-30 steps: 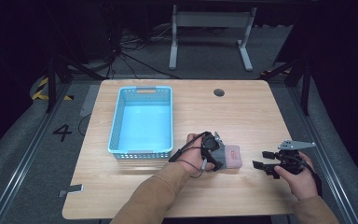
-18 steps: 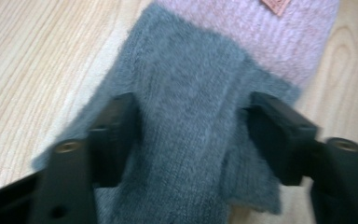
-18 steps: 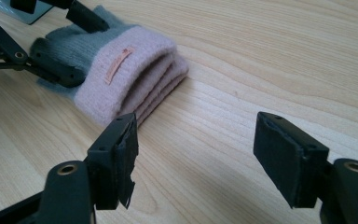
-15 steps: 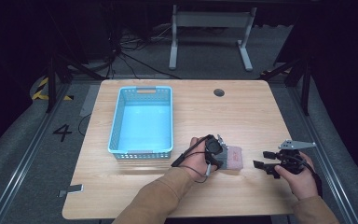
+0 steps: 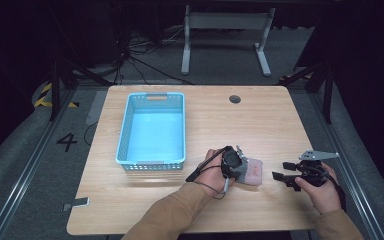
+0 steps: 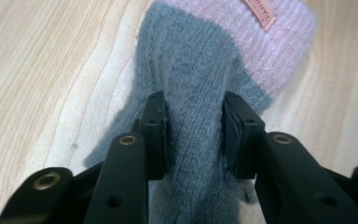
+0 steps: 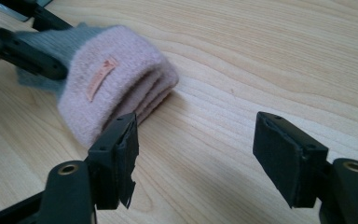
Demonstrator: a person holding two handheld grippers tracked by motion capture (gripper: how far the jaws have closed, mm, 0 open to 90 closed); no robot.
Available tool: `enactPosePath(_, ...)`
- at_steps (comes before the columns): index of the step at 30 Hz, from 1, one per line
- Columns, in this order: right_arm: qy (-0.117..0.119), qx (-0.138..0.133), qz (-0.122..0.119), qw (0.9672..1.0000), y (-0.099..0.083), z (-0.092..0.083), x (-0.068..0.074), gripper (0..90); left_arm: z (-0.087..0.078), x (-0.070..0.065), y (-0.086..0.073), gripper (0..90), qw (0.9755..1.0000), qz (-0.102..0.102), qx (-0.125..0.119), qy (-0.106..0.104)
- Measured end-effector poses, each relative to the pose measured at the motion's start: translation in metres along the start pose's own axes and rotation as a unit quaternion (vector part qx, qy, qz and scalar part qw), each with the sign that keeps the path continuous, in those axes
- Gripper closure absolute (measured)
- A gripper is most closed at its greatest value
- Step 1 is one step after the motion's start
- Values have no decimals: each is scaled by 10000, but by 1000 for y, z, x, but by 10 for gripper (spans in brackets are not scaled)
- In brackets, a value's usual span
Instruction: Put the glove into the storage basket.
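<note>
A knitted piece, grey with a fluffy pink cuff and a small label (image 5: 255, 173), lies on the wooden table (image 5: 230, 125) near the front right. My left gripper (image 5: 243, 170) has just been closing, and its pads (image 6: 154, 135) now squeeze the grey part (image 6: 191, 60) into a ridge between them. My right gripper (image 5: 280, 170) rests a little to the right of the knit, open with bare wood between its jaws (image 7: 205, 144). Ahead and to its left I see the pink cuff (image 7: 116, 79) and the left gripper's black jaws (image 7: 23, 46).
A light blue plastic basket (image 5: 150, 164) stands on the left half of the table, with nothing visible inside. A round cable hole (image 5: 235, 99) sits near the far edge. Beyond the table are a dark floor, a desk frame and cables.
The left gripper's jaws went from wide open around the knit to pinched on its grey part, and the hand shifted slightly right. The right hand stayed put.
</note>
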State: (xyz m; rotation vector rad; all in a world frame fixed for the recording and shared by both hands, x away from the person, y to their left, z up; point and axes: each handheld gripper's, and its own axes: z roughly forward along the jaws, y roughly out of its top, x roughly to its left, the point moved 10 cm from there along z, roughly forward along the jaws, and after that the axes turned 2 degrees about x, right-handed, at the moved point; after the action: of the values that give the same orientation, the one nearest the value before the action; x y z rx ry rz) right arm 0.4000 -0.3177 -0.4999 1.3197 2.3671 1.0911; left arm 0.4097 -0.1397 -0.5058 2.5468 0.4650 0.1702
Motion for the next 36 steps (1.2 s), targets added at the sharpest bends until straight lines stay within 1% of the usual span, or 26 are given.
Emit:
enactPosePath(1,-18,-1,13,10000,0,1,-1,322,-6,0,1,652,10000,-15,-32,9)
enactPosePath(2,-7,4,10,10000,0,1,-1,322,-6,0,1,652,10000,-15,-32,9)
enactPosePath(3,-7,4,10,10000,0,1,-1,322,-9,0,2,652,10000,9,-56,3)
enactPosePath(5,-5,3,-4,10000,1,1,-1,322,-18,2,4,652,9999,-12,-122,18)
enactPosePath(7,5,15,-37,10000,2,3,0,322,-26,2,6,652,9998,16,-205,-11)
enactPosePath(9,9,47,-73,10000,3,5,0,322,-37,3,7,651,9997,37,-262,3)
enactPosePath(10,10,47,-78,10000,4,6,0,322,-37,3,7,651,9997,37,-262,3)
enactPosePath(11,11,60,-107,9999,4,6,0,322,-44,4,7,651,9996,38,-274,2)
enactPosePath(12,11,60,-107,9999,4,6,0,322,-44,4,7,651,9996,38,-274,2)
enactPosePath(14,16,59,-130,9999,7,9,1,322,-52,7,7,651,9995,15,-301,21)
enactPosePath(15,16,59,-130,9999,7,9,1,322,-52,7,7,651,9995,15,-301,21)
enactPosePath(16,31,81,-156,9998,8,10,2,322,-56,9,6,650,9995,-23,-305,31)
enactPosePath(18,46,84,-173,9998,9,11,2,322,-60,11,5,650,9995,-27,-321,29)
enactPosePath(20,48,112,-199,9997,10,13,2,325,-66,13,4,650,9994,-69,-347,32)
enactPosePath(22,66,199,-218,9995,10,14,3,336,-71,16,3,651,9992,-104,-384,59)
enactPosePath(23,119,294,-270,9991,10,16,4,331,-75,18,2,650,9991,-141,-403,74)
enactPosePath(26,109,351,-338,9988,10,18,4,322,-83,24,-1,650,9989,-188,-420,130)
enactPosePath(30,112,328,-451,9984,14,22,5,320,-92,31,-8,651,9981,-344,-491,142)
enactPosePath(31,103,337,-582,9977,16,24,4,334,-97,35,-10,651,9977,-386,-529,147)
enactPosePath(32,103,337,-582,9977,16,24,4,334,-97,35,-10,651,9977,-386,-529,147)
enactPosePath(33,123,375,-728,9966,16,26,3,356,-100,37,-12,652,9975,-412,-550,180)
enactPosePath(34,123,375,-728,9966,16,26,3,356,-102,40,-13,652,9972,-415,-581,207)
enactPosePath(36,127,432,-835,9955,15,28,2,365,-109,45,-17,652,9967,-468,-618,228)
